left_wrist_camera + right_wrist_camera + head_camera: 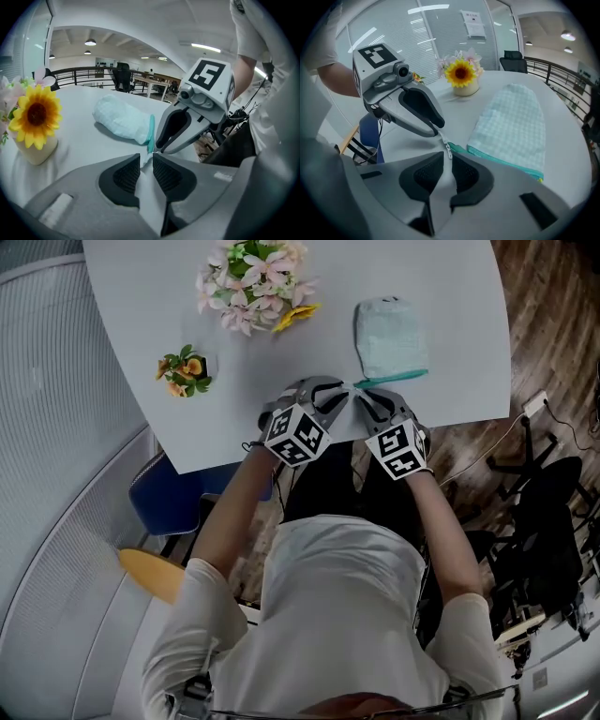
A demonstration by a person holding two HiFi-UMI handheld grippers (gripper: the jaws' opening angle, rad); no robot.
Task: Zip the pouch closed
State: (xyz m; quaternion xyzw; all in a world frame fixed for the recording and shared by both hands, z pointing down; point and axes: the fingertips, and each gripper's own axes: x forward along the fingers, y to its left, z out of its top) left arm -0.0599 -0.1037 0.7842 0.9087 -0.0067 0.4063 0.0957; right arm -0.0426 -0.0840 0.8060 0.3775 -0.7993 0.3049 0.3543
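A small flowerpot (185, 372) stands at the left of the white desk (450, 296), with a pink-and-white bouquet (251, 282) further back and a yellow sunflower (35, 112) at its edge. Near the front edge of the desk, the left gripper (146, 158) has its jaws narrowed onto a pale tab (145, 161) at the corner of the pouch. The right gripper (447, 157) meets it tip to tip, its jaws also narrow, pinching the small metal zip pull (448, 150). To the right of both lies the pale blue checked pouch (389, 338), flat on the desk, with its teal zip (501, 159) along the near edge.
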